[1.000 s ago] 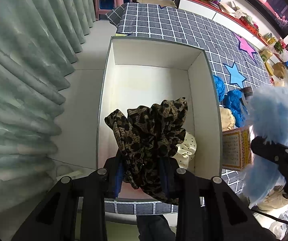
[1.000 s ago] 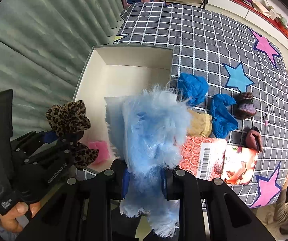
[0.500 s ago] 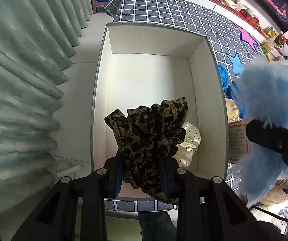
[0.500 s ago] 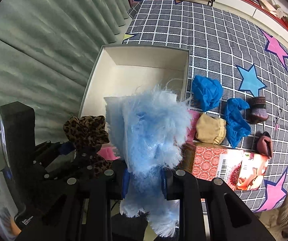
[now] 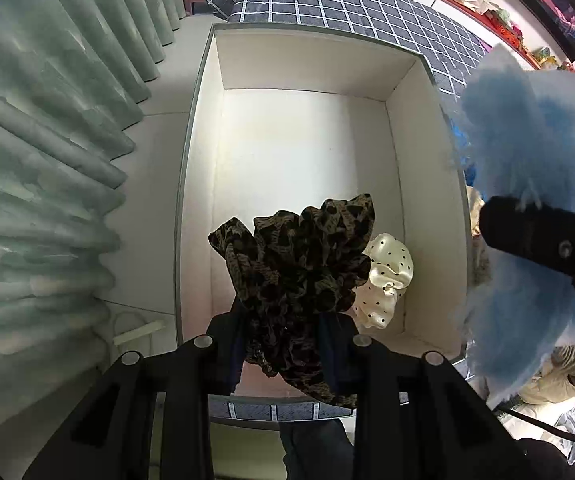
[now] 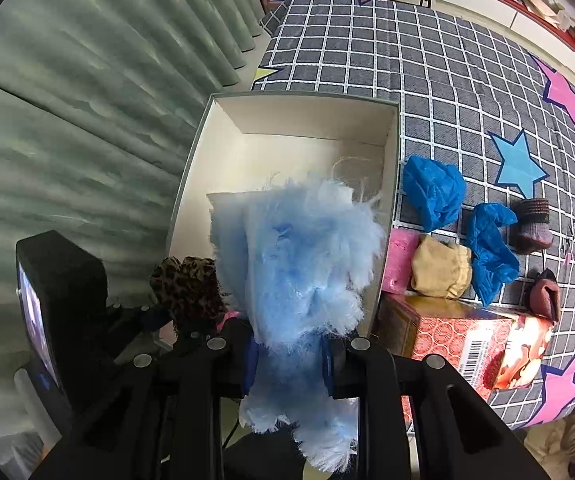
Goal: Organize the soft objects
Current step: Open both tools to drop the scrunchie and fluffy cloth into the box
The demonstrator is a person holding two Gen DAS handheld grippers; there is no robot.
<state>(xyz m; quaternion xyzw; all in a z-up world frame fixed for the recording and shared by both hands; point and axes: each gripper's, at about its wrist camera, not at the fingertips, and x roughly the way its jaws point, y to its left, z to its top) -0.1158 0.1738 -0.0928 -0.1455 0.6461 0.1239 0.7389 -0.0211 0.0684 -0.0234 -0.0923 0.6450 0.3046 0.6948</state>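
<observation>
Two claws hang over one white box point(image 5: 203, 184), which stands at the edge of a table under a checked cloth point(image 6: 427, 60), beside a green curtain point(image 5: 47, 140). Over the last second the box has grown larger and more central in the left wrist view, and the fluffy blue cloth point(image 6: 299, 256) has swung in from the right toward its rim; in the right wrist view that cloth now overlaps the box's near right corner, where before it hung more over the table. That suggests both loads are being lined up for dropping into the box, with neither let go yet.

The right claw point(image 6: 287, 354) is clamped shut on the blue cloth, which spills above and below its jaws. The left claw point(image 5: 281, 344) grips a leopard-print scrunchie point(image 5: 299, 264), held above the near end of the box and pointing straight down.

Only the left wrist view shows the box floor: mostly bare, with a cream dotted scrunchie point(image 5: 387, 280) lying near the right wall. Only the right wrist view shows what waits on the table: two crumpled blue covers point(image 6: 433, 192), a tan pouch point(image 6: 441, 266), a pink pad point(image 6: 399, 264), a red printed carton point(image 6: 459, 344) and two small dark knitted pieces point(image 6: 533, 224).
</observation>
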